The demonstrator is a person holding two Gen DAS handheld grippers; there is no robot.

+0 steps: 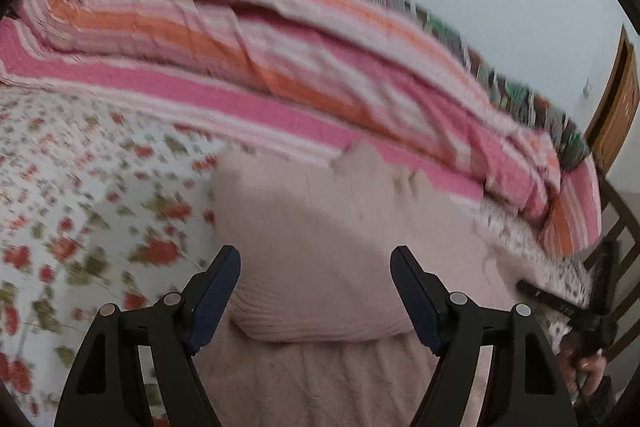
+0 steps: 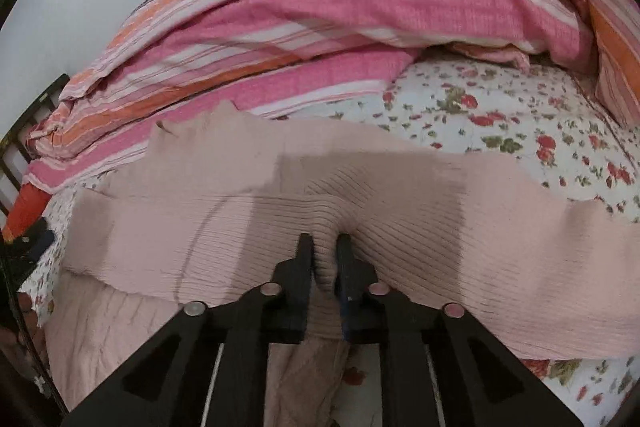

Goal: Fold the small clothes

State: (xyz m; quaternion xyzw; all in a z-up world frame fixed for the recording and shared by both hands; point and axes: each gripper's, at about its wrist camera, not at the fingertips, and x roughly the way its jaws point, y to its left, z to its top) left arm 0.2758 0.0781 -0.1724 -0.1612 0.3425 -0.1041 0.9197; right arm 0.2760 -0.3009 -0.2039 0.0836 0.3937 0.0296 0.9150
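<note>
A pale pink ribbed knit garment [image 1: 320, 227] lies spread on the floral bedsheet [image 1: 80, 187]. My left gripper [image 1: 316, 267] is open just above the garment's folded edge, holding nothing. In the right wrist view the same garment [image 2: 400, 219] stretches across the bed, and my right gripper [image 2: 325, 247] is shut on a pinched ridge of its ribbed fabric. The right gripper also shows at the far right of the left wrist view [image 1: 576, 307], at the garment's edge.
A bunched pink and orange striped quilt [image 1: 300, 47] lies along the far side of the bed and also shows in the right wrist view [image 2: 320, 7]. A dark bed frame [image 1: 624, 227] and a wooden door [image 1: 616, 107] stand at the right.
</note>
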